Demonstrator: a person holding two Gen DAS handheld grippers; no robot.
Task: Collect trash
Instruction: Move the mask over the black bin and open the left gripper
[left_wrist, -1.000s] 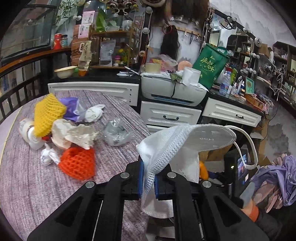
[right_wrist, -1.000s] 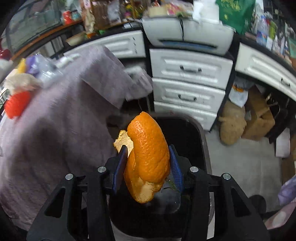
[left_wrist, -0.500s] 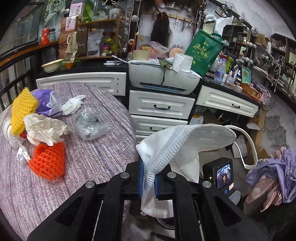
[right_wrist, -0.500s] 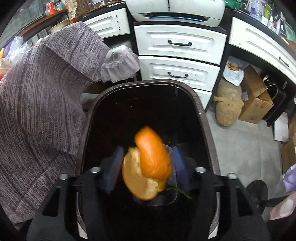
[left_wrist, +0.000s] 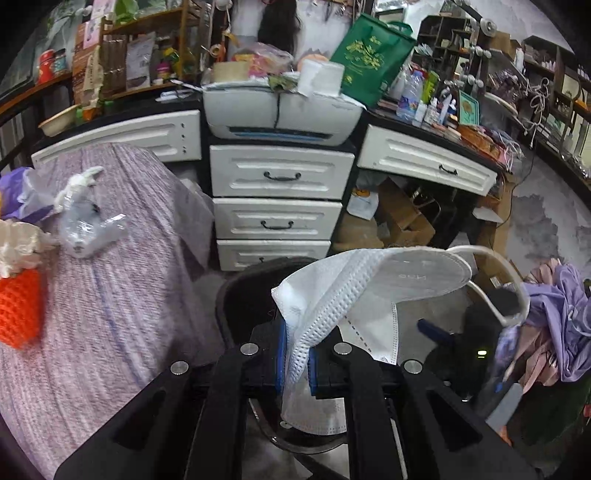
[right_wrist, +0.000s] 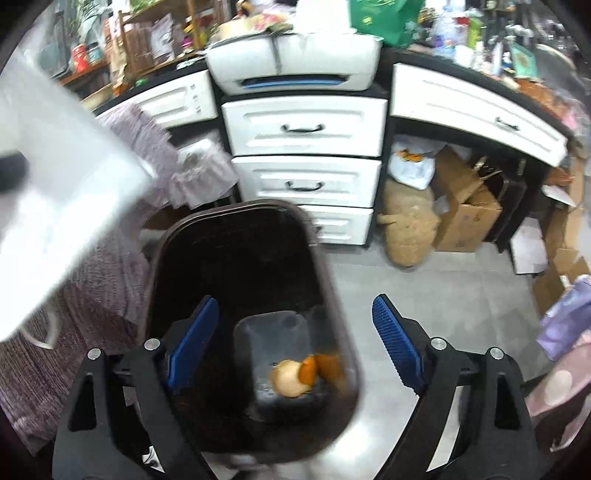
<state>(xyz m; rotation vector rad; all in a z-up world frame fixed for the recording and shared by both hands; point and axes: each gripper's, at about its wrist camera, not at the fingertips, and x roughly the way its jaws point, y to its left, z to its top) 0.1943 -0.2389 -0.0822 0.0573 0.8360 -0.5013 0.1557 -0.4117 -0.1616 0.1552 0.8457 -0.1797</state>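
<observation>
My right claw (right_wrist: 291, 332) has just been opening and now stands spread with nothing between its pads; the orange peel (right_wrist: 308, 371) it gripped a second ago lies at the bottom of the bin (right_wrist: 236, 229). That piece is collected, so this claw is free for another run to the bench (left_wrist: 122, 295).

My left claw (left_wrist: 297, 354) is pressed together, pinching the face mask (left_wrist: 369, 291) by one folded edge. A second ago it hung over the bench edge; now the bin's dark rim shows just beyond and below the mask. I judge the drop comes next.

Left of the bin, on the bench, waiting trash: a crumpled clear wrapper (left_wrist: 86, 225), an orange foam net (left_wrist: 20, 306), white paper (left_wrist: 18, 249) and a purple bag (left_wrist: 18, 192).

In the way: my right claw sits beside the bin, close to the mask's loose ear loop (left_wrist: 506, 284), which might snag it or the rim. The draped bench cloth crowds the bin's left side.
</observation>
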